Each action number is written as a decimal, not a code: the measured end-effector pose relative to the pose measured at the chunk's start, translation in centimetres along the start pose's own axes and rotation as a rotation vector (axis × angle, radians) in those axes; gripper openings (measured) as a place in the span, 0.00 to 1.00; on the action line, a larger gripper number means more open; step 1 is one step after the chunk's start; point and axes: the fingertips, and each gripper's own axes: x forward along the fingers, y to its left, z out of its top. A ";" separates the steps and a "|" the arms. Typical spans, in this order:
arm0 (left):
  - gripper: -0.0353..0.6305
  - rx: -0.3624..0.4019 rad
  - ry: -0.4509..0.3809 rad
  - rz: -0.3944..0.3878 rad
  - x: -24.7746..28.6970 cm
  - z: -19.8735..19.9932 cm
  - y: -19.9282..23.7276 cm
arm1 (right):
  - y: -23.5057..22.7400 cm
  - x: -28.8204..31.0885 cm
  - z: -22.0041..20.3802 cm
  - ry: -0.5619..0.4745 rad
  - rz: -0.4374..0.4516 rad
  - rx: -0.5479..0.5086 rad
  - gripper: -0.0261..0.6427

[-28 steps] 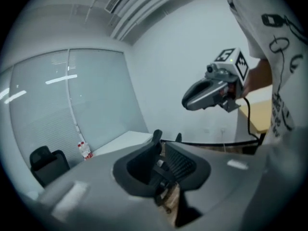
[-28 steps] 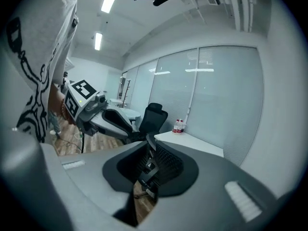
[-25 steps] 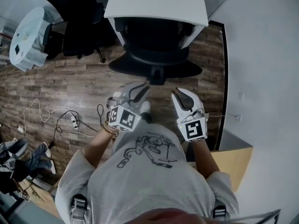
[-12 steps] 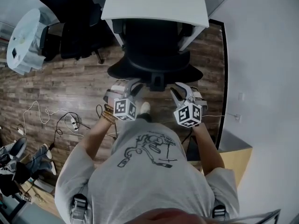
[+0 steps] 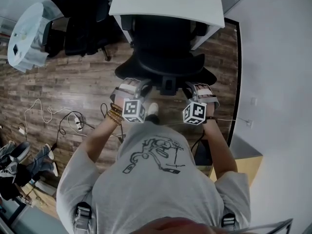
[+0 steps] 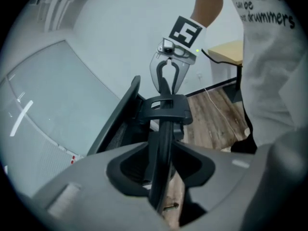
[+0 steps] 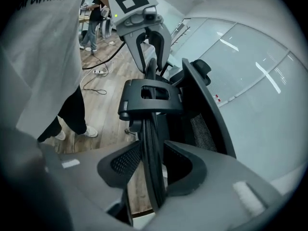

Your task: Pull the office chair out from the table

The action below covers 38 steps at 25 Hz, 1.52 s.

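A black office chair (image 5: 165, 48) stands pushed under the white table (image 5: 165, 4), its back toward me. My left gripper (image 5: 132, 86) and right gripper (image 5: 197, 87) sit on the top rim of the chair's back, either side of the headrest bracket (image 5: 165, 84). In the left gripper view the thin black rim (image 6: 161, 143) runs between my left gripper's (image 6: 161, 165) jaws with gaps at both sides. The right gripper view shows the same rim (image 7: 153, 143) between my right gripper's (image 7: 154, 170) jaws, not pinched. Both pairs of jaws have just been opening.
A second black chair (image 5: 78, 28) and a round white table (image 5: 27, 38) stand at the left. Cables (image 5: 68, 126) lie on the wooden floor. A white wall (image 5: 278, 82) runs close on the right, and a light wooden cabinet (image 5: 243, 169) stands behind me.
Both grippers have moved forward and down from in front of my chest onto the chair back's top rim, rolling as they went. The chair has not moved.
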 end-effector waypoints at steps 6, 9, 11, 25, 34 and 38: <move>0.32 0.034 0.054 -0.053 0.9 -0.4 -1.1 | 0.2 1.3 -0.5 0.024 0.023 -0.021 0.27; 0.32 0.045 0.070 -0.061 1.9 -0.8 -1.3 | 0.3 1.6 -0.7 0.034 0.022 -0.030 0.27; 0.32 0.061 0.083 -0.054 2.6 -0.9 -1.1 | 0.4 1.9 -1.0 0.043 0.020 -0.035 0.27; 0.21 0.096 0.117 -0.096 4.0 -1.6 -1.9 | 0.9 2.4 -1.6 0.070 0.021 -0.080 0.21; 0.20 0.090 0.131 -0.093 3.9 -1.4 -2.1 | 1.1 2.2 -1.5 0.069 0.029 -0.051 0.20; 0.20 0.091 0.143 -0.089 3.8 -1.7 -2.1 | 1.2 2.2 -1.3 0.059 0.030 -0.033 0.20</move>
